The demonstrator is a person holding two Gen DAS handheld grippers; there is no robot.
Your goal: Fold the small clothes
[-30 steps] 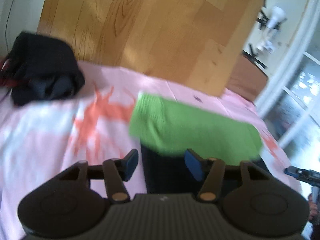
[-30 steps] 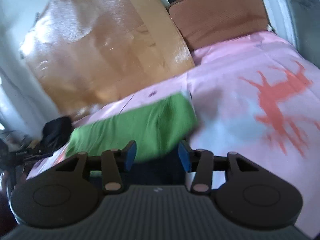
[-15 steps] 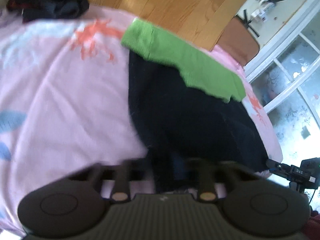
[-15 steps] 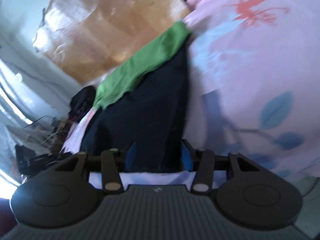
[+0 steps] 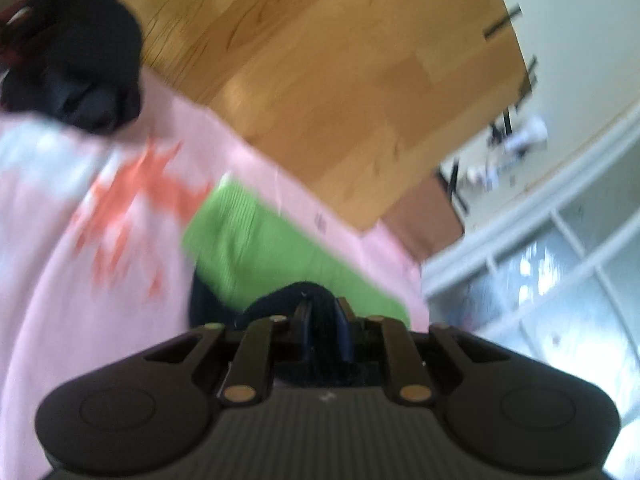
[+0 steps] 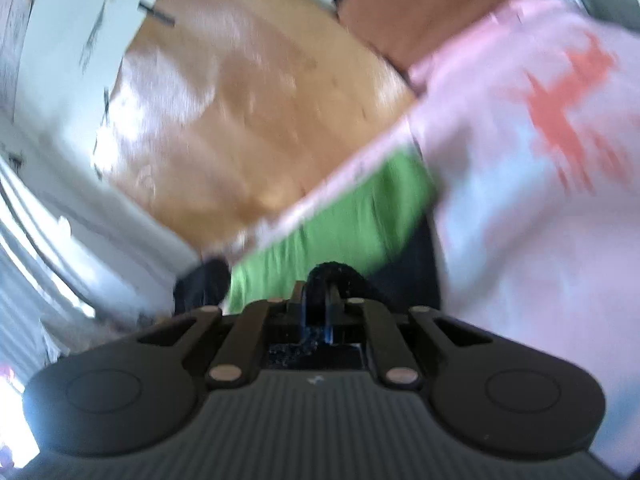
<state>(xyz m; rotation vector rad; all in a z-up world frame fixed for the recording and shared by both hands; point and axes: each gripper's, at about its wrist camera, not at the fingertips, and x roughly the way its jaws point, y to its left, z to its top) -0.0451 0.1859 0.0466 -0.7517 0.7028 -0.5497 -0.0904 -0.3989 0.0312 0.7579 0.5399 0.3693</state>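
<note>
Between each gripper's closing jaws, left gripper (image 5: 323, 316) and right gripper (image 6: 318, 304) pinch the dark navy fabric garment (image 5: 280, 300); ahead lies its green ribbed waistband (image 5: 256, 248). Uneven pulling may slip the thin hem, skewing the fold.

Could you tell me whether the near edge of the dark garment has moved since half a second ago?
Yes. The dark garment, pinched by both grippers, now bunches against the green band; earlier it lay spread out towards the cameras.
</note>
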